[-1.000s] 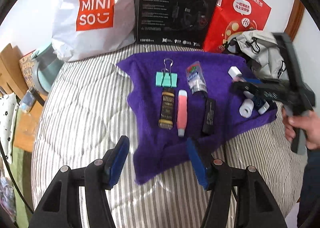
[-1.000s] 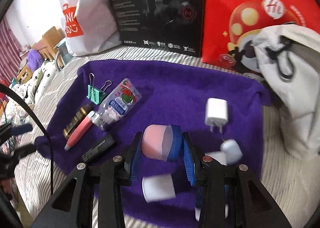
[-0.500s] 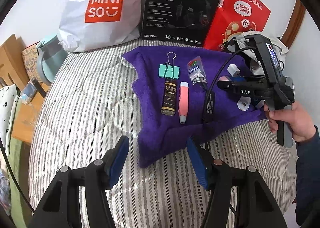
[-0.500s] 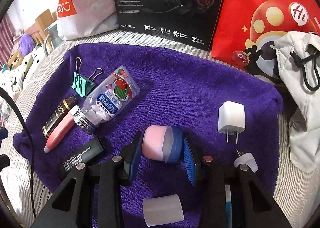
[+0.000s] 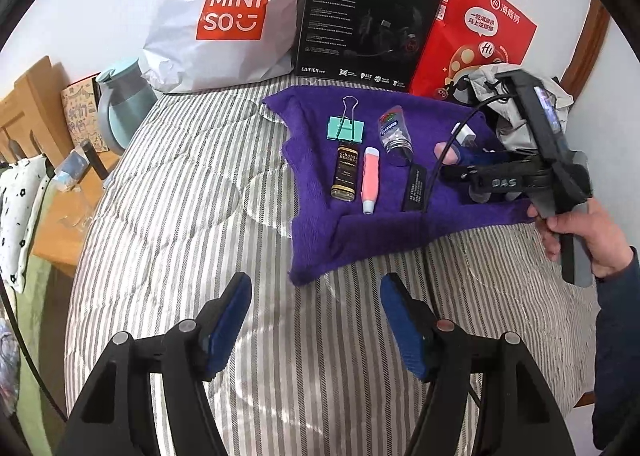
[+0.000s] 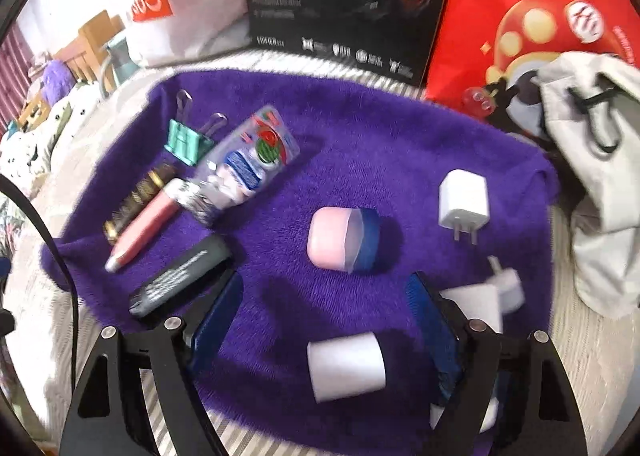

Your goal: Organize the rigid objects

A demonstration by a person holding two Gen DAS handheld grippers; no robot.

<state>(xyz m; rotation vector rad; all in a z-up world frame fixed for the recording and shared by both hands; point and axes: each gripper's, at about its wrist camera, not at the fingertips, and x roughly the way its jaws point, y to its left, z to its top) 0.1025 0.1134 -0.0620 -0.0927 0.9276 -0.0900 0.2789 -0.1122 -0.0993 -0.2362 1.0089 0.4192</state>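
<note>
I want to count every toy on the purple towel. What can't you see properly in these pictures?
- Left wrist view: the right gripper and its black cable cover the small white pieces behind it.
- Right wrist view: a white piece at the bottom is half hidden behind the gripper's right finger.
- Right wrist view: motion blur makes the black tube's label unreadable.

purple towel (image 6: 360, 127) on a grey-and-white striped bed (image 5: 180, 215); at its nine o'clock a teal binder clip (image 6: 186, 141), centre a pink-and-blue jar (image 6: 344, 238), white charger (image 6: 464, 201) at three.
</note>
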